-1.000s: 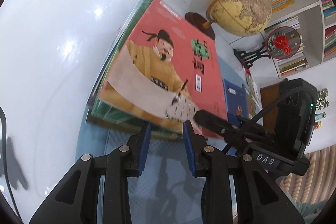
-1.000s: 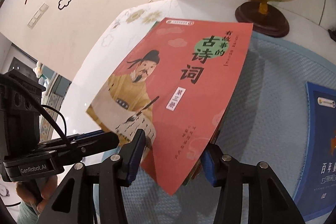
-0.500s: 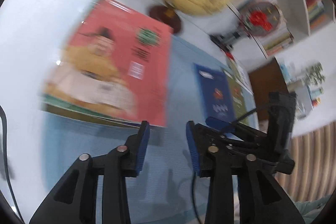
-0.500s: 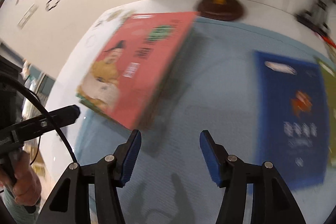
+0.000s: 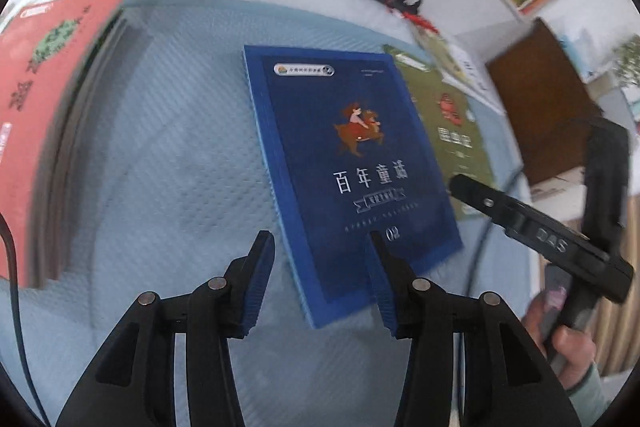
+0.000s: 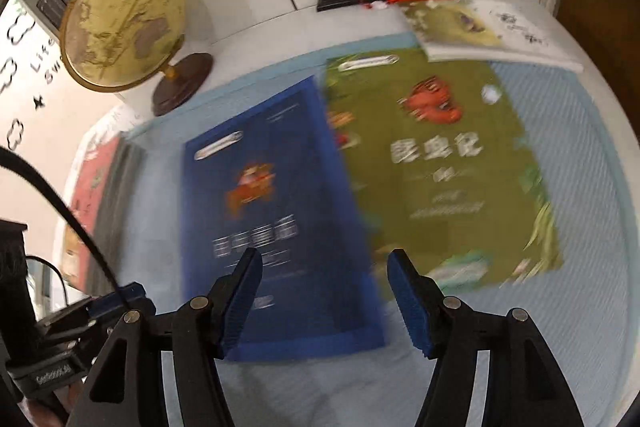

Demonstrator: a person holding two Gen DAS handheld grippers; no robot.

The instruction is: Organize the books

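Blue book (image 5: 352,163) lies flat on the light blue mat (image 5: 176,155), overlapping the left edge of the green book (image 6: 444,167) beside it. White book (image 6: 492,35) sits past the green one, at the mat's far edge. Red book (image 5: 44,99) tops a stack at the left, globe (image 6: 124,27) behind. Left gripper (image 5: 320,279) hangs over the blue book's near-left corner, right gripper (image 6: 324,303) over its near edge; both jaws have just been opening, pads apart, nothing clamped.
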